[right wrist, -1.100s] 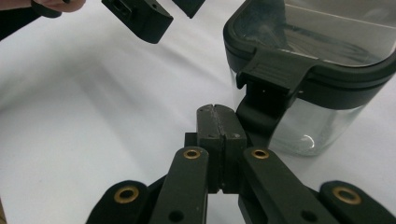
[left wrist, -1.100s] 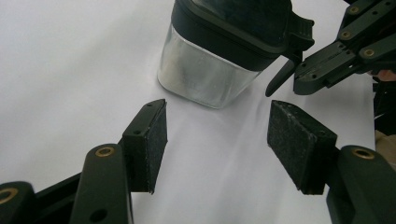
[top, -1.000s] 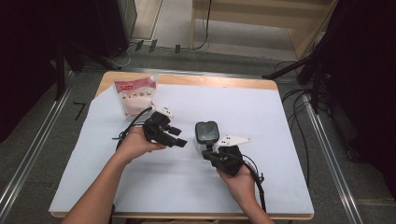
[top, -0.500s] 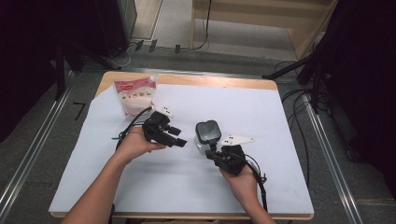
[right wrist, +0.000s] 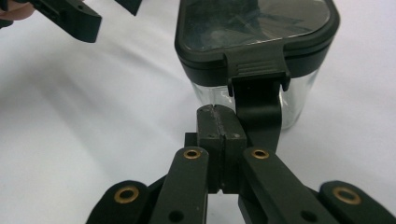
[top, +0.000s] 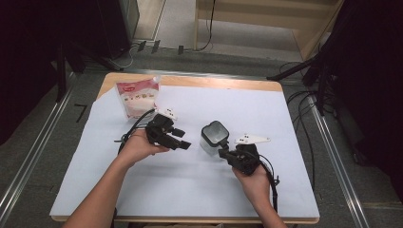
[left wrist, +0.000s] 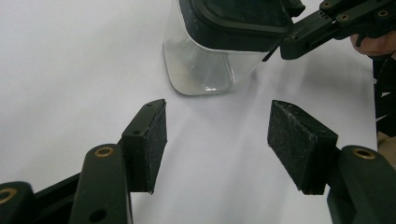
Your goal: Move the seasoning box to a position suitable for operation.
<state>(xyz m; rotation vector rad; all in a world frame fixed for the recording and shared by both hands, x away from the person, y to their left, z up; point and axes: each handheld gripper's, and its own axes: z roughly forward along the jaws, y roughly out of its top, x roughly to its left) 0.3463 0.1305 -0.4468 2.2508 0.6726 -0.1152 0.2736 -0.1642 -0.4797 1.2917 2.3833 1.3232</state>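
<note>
The left gripper's (left wrist: 217, 140) jaws stand wide apart with nothing between them, their pads aimed at the jar (left wrist: 219, 51) just ahead on the white sheet. The right gripper's (right wrist: 219, 123) jaws are pressed together, pad against pad, right in front of the jar's (right wrist: 257, 56) latch (right wrist: 256, 70), a dark tab that hangs down from the black lid's near edge. The closed tips sit just beside that tab; whether they pinch any of it I cannot tell.

The jar (top: 214, 137) is clear-walled with a dark rimmed lid (top: 215, 131), standing upright on the sheet (top: 190, 190) that covers the table (top: 199, 81). From above, the left gripper (top: 183, 144) lies to the jar's left, held in the left hand (top: 138, 147), its tips near the jar but apart from it. The right gripper (top: 223, 153) comes at the jar from the near right, in the right hand (top: 254, 183), with its grey plate (top: 251, 139) to the jar's right.

A white pouch (top: 138, 97) with a red top lies well beyond the jar to the far left, by the sheet's far edge.
</note>
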